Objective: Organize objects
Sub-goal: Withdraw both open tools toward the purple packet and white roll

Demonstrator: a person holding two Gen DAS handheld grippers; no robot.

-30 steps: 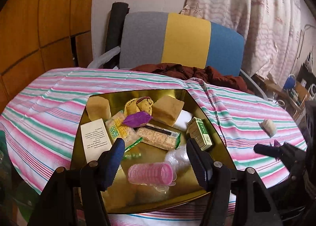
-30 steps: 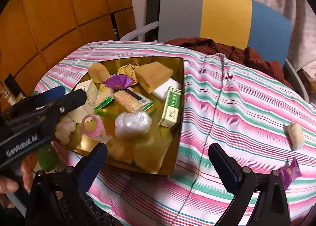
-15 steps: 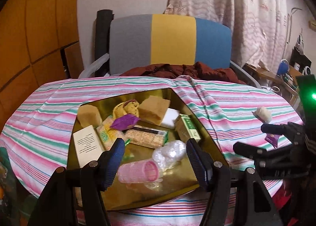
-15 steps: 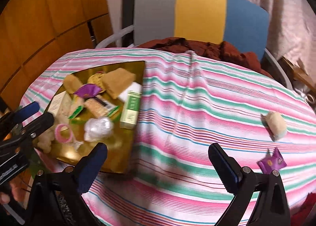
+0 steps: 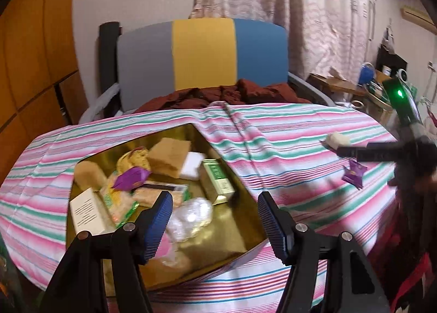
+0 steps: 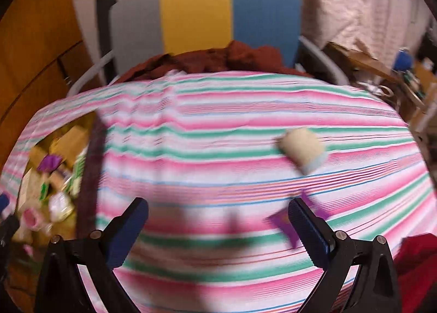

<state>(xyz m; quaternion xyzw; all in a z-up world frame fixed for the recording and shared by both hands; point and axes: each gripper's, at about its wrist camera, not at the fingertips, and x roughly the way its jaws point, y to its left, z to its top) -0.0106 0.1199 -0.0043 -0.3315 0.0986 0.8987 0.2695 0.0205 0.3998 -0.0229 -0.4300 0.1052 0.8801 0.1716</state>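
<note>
A gold tray (image 5: 232, 233) on the striped tablecloth (image 5: 273, 154) holds several items: a green box (image 5: 217, 179), a purple wrapper (image 5: 131, 177), a tan sponge (image 5: 169, 155), a white card box (image 5: 87, 210), a clear plastic wad (image 5: 191, 216) and a pink roller (image 5: 164, 246). My left gripper (image 5: 214, 220) hangs open over the tray's near right part, empty. On the cloth at the right lie a beige block (image 6: 301, 149) and a purple candy wrapper (image 6: 284, 224). My right gripper (image 6: 218, 228) is open above the cloth, its right finger beside that wrapper. The right wrist view is blurred.
A grey, yellow and blue chair (image 5: 202, 53) with a dark red garment (image 5: 232, 93) stands behind the table. Wooden panels (image 5: 27, 53) fill the left, curtains (image 5: 286, 12) the back right. A cluttered side table (image 5: 363, 86) stands far right. The tray (image 6: 35, 184) sits left of my right gripper.
My right gripper has swung right, away from the tray toward the beige block and purple wrapper. My left gripper drifted right and back over the tray. Both stayed open.
</note>
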